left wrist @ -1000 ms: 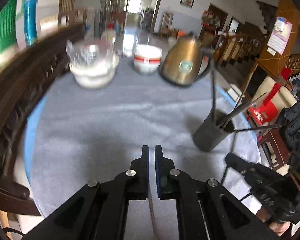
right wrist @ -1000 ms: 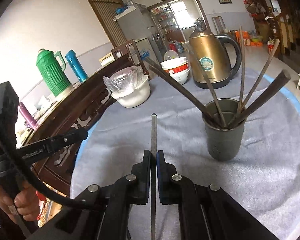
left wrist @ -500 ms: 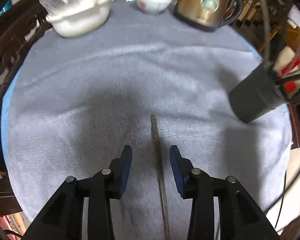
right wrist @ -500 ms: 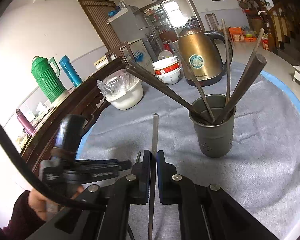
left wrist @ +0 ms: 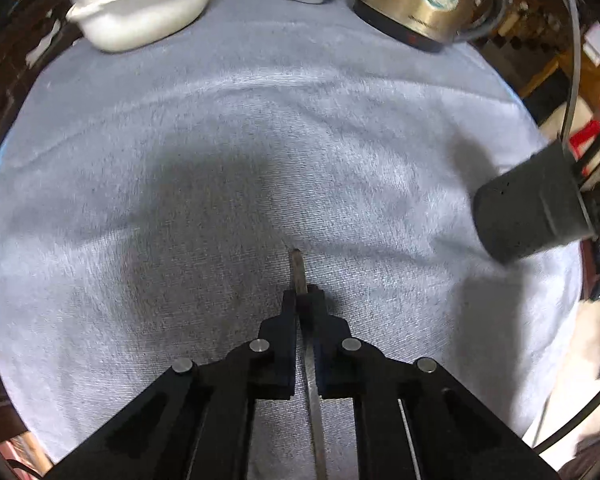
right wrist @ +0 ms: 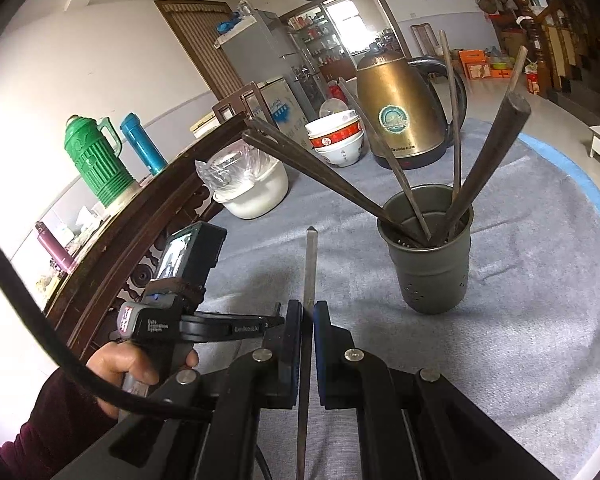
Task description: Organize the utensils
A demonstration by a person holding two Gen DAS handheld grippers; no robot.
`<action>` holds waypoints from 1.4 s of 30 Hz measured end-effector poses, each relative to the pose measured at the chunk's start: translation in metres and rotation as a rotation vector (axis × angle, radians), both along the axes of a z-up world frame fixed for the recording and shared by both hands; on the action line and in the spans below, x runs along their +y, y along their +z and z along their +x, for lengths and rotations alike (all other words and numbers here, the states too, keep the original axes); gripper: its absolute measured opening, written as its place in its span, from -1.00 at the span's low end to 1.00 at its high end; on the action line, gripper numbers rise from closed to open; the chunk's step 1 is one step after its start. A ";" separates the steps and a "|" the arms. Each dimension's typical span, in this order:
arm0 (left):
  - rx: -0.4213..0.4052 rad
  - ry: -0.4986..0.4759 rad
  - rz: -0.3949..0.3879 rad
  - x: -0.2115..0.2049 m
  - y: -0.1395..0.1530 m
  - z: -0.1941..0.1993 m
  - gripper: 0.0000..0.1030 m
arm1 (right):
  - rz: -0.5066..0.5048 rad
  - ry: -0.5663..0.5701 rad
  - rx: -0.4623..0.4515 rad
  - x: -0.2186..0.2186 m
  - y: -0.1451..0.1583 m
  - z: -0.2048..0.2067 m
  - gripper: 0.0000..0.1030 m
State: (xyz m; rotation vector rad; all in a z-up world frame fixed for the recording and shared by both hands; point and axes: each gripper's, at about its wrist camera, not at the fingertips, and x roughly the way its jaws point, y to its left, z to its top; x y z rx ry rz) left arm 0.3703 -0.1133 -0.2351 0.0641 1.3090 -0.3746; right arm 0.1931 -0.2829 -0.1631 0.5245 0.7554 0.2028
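A fuzzy, matt grey cloth (left wrist: 220,152) covers the table. The kettle (right wrist: 400,116) at upper right looks like glossy brass-toned metal. The utensil cup (right wrist: 430,264) is dull grey metal with small holes. Carved chair wood (right wrist: 140,216) at left is dark and polished.

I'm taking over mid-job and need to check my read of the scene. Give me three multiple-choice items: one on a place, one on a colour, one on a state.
1. The utensil holder stands:
A. on the grey cloth
B. on the floor
C. on a chair

2. The kettle is:
A. green
B. gold
C. blue

3. The right gripper is:
A. open and empty
B. shut on a spoon
C. shut on a chopstick

Answers:
1 A, its base rests on the cloth covering the table.
2 B, its body is a shiny gold.
3 C, the thin stick runs between the closed pads and pokes out ahead.
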 end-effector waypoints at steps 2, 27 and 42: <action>-0.020 0.023 -0.007 0.006 0.002 -0.005 -0.87 | -0.004 0.001 -0.004 0.001 0.002 -0.002 -0.87; -0.452 0.035 -0.174 0.040 0.162 -0.110 -0.90 | -0.081 0.023 -0.048 0.021 0.020 -0.013 -0.87; -0.509 0.128 -0.213 0.086 0.164 -0.124 -0.90 | -0.110 0.088 0.224 0.055 -0.055 0.043 0.16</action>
